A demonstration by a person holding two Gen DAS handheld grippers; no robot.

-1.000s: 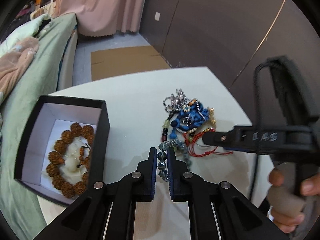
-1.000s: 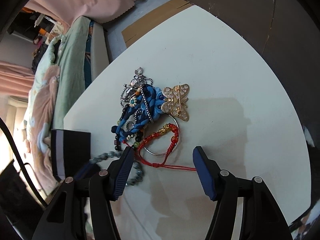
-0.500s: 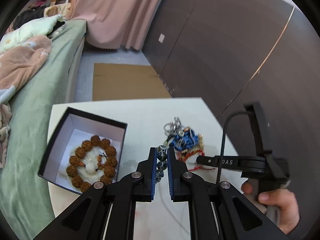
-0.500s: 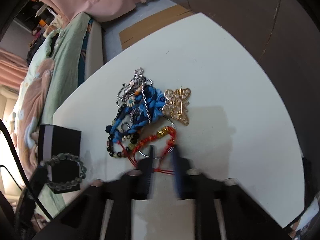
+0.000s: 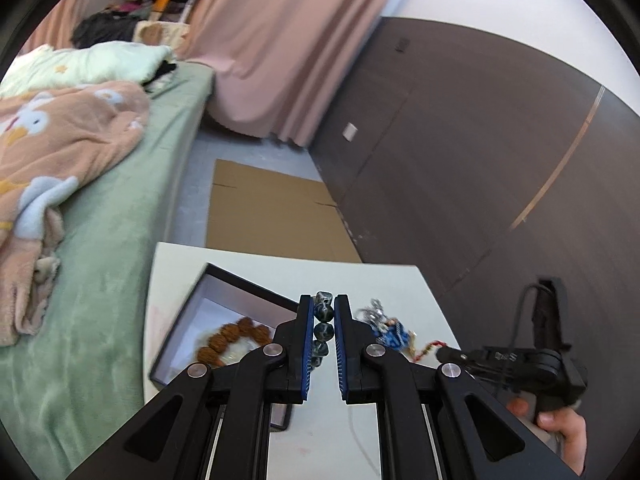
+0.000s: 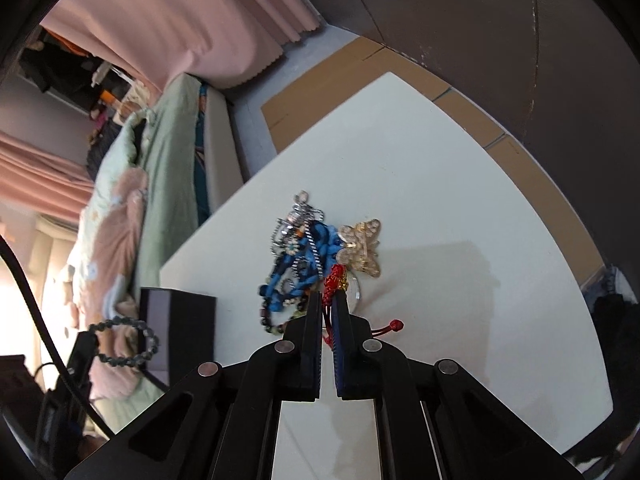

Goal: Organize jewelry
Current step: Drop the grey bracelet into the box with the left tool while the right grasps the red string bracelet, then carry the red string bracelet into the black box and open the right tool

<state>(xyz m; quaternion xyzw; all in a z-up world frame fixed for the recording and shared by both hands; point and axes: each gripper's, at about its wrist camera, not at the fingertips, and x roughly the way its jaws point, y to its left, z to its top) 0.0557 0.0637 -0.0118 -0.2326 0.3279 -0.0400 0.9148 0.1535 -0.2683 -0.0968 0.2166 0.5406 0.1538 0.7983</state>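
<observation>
Grey bead bracelet [image 5: 323,330]: clamped in left gripper [image 5: 322,334], aloft near black box [image 5: 224,286]; best lowered in gently. Red cord bracelet [image 6: 335,280]: pinched by right gripper [image 6: 328,312], partly on white table [image 6: 440,200]; lift slowly. Obstruction: tangled blue pile [image 6: 304,256], butterfly brooch [image 6: 360,248] touching it.

left tongs [image 5: 323,312]: clamped on grey bead bracelet [image 5: 323,322], raised | right tongs [image 6: 327,300]: pinching red cord bracelet [image 6: 335,280], angled down
</observation>
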